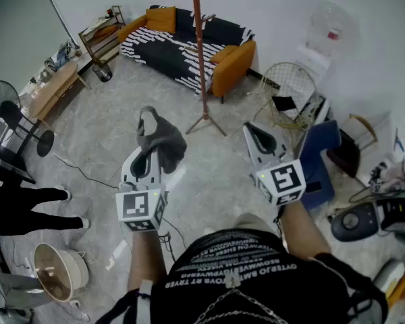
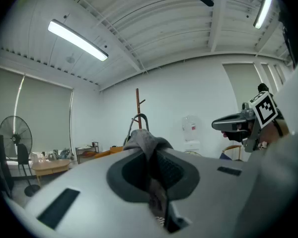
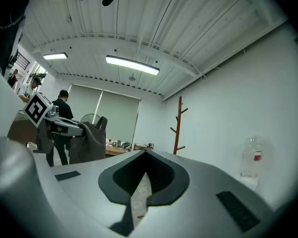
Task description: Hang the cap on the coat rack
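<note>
The grey cap (image 1: 163, 142) hangs bunched from my left gripper (image 1: 147, 147), which is shut on it and held above the floor. In the left gripper view the cap's fabric (image 2: 145, 142) is pinched between the jaws of the left gripper (image 2: 149, 150). The brown coat rack (image 1: 200, 46) stands ahead, in front of the sofa, and its pole (image 2: 137, 103) shows just behind the cap. My right gripper (image 1: 252, 129) is beside it to the right, shut and holding nothing (image 3: 143, 155). The right gripper view shows the coat rack (image 3: 178, 126) and the cap (image 3: 87, 142).
An orange and striped sofa (image 1: 182, 39) stands behind the rack. A fan (image 1: 7, 113) and a wooden table (image 1: 50, 90) are at the left, a wire chair (image 1: 287, 86) and water dispenser (image 1: 324, 36) at the right. A person's legs (image 1: 27, 208) are at the left edge.
</note>
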{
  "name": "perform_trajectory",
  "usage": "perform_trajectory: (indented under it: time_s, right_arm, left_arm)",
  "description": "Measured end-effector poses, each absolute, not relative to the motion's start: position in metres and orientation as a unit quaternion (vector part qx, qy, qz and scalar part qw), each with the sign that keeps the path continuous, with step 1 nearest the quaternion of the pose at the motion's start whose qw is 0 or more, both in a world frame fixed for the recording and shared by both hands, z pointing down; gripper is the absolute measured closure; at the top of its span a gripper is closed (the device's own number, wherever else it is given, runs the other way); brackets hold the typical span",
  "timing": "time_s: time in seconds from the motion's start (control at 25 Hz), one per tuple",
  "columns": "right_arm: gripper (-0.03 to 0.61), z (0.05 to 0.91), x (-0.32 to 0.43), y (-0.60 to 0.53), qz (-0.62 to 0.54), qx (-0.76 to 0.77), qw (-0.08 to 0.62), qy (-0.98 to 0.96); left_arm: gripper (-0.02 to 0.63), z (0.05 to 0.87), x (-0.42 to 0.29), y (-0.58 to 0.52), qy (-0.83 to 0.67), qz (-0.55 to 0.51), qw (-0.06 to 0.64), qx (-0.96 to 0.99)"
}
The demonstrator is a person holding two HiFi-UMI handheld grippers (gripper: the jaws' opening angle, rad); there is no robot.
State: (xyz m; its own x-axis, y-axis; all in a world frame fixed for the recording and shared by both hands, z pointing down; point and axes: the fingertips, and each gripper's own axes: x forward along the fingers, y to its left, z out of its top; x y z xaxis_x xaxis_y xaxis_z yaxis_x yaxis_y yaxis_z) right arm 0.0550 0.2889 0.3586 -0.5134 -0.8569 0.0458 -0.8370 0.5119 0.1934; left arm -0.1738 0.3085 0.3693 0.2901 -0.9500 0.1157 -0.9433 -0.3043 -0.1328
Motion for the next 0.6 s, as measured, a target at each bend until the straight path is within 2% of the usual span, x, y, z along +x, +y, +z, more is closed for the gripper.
perform_trajectory:
  time_s: [0.12,0.36,0.6]
  right_arm:
    - [0.575,0.360,0.055,0.296,-0.067,0.490,0.070,-0.867]
    - [0.575,0.356,0.060,0.297,-0.070,0.488,0.068,-0.868]
    - [0.575,0.364,0.065,0.283,-0.060,0.477,0.070,-0.874]
  left_arm:
    - [0.601,0.365,-0.176,0.317,0.585,-0.080,0.013,-0.807]
    - [0.601,0.342,-0.176,0.321,0.589,-0.074,0.043,-0.803]
    - [0.601,0.345,-0.167,0.313,0.589,-0.082,0.033,-0.803]
